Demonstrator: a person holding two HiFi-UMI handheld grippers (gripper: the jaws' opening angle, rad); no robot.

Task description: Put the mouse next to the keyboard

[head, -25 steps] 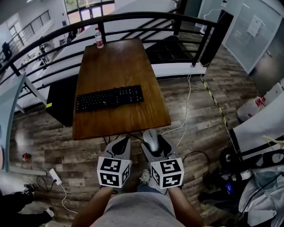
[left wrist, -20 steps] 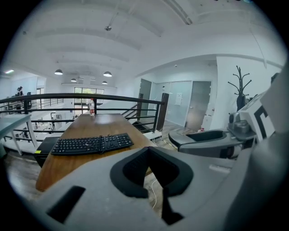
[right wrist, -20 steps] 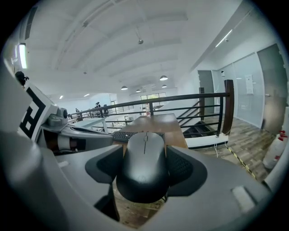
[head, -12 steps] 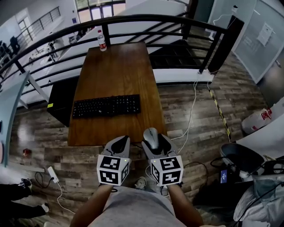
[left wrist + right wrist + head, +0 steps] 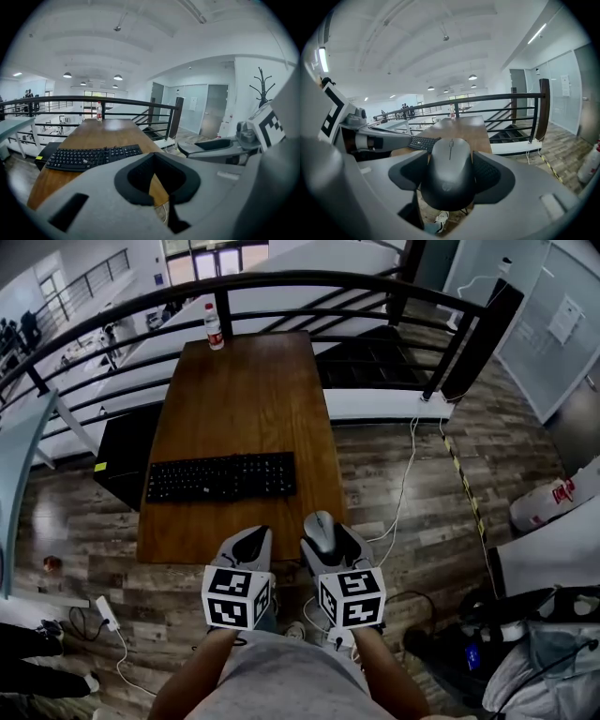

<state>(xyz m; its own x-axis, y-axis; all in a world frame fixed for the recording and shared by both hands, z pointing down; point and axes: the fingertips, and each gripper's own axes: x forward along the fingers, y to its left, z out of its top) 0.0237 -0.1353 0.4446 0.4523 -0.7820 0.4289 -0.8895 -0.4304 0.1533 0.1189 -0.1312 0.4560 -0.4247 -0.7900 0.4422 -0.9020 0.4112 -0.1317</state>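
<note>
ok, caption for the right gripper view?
Right gripper shut on the grey mouse, wooden table and keyboard ahead.

Grey mouse (image 5: 321,531), black keyboard (image 5: 220,477), brown table (image 5: 248,390)

The long brown wooden desk (image 5: 248,399) stands on a plank floor (image 5: 394,474). A black keyboard (image 5: 220,476) lies crosswise on it, toward its near end. A plastic bottle (image 5: 214,326) stands upright at the far edge, well apart from the keyboard.
</note>
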